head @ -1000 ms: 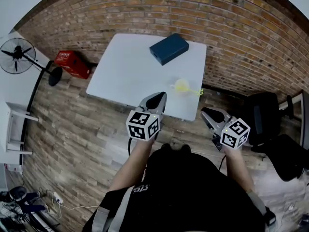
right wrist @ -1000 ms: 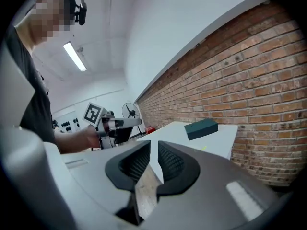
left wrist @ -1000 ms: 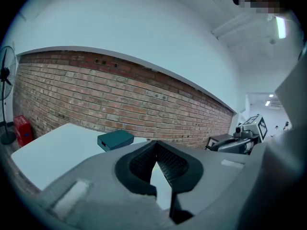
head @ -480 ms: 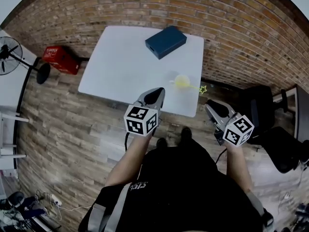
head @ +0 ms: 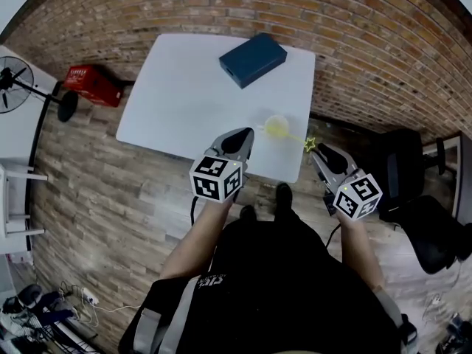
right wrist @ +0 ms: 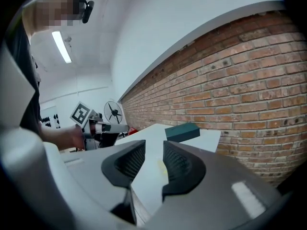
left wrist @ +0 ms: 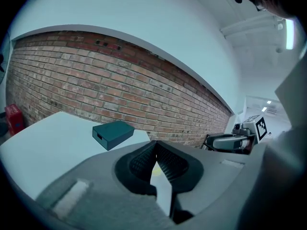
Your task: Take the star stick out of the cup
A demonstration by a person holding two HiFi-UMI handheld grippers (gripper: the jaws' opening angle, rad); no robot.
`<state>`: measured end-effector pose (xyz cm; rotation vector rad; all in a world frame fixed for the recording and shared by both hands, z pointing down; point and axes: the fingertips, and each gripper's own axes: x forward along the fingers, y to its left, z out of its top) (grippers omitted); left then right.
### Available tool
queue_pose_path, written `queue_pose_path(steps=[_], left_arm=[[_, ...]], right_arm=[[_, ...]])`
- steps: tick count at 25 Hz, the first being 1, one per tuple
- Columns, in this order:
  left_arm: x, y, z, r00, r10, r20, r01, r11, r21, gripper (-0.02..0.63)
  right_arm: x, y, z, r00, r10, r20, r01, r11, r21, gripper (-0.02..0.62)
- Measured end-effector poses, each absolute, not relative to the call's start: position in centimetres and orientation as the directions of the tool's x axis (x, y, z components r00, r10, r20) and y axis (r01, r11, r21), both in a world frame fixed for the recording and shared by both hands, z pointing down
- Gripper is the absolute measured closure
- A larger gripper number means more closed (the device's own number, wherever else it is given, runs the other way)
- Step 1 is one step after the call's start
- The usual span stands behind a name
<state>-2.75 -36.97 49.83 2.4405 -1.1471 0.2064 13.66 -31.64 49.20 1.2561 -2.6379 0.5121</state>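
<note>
A pale yellow cup (head: pixel 276 127) stands near the front right corner of the white table (head: pixel 192 102). A thin stick leans out of it to the right, and its green star (head: pixel 310 144) hangs past the table edge. My right gripper (head: pixel 321 154) hovers just right of the star; its jaws (right wrist: pixel 153 153) are opening with nothing between them. My left gripper (head: pixel 239 140) sits over the table's front edge, left of the cup. In the left gripper view the left gripper (left wrist: pixel 155 145) is shut and empty.
A dark blue box (head: pixel 253 59) lies at the table's far side, also as the box (left wrist: pixel 112 133) and the box (right wrist: pixel 182 132). On the brick floor to the left are a red crate (head: pixel 92 85) and a fan (head: pixel 15 80). A black chair (head: pixel 402 172) stands to the right.
My right gripper has moved forward and left, up beside the star, and its jaws stand wider apart. The left gripper has shifted only slightly.
</note>
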Motion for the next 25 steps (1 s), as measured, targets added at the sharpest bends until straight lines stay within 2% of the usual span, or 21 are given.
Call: queue_pose_path(steps=[10, 25], left_arm=[[-0.5, -38.6, 53.4, 0.628, -0.672, 0.393, -0.778, -0.530, 0.337, 0.600], [1.0, -39.5, 53.4, 0.629, -0.678, 0.380, -0.776, -0.516, 0.363, 0.600]], right_arm=[[15.0, -34.6, 54.4, -0.653, -0.665, 0.362, -0.758, 0.576, -0.308, 0.436], [13.5, -34.6, 57.0, -0.660, -0.596, 0.457, -0.751, 0.527, -0.397, 0.437]])
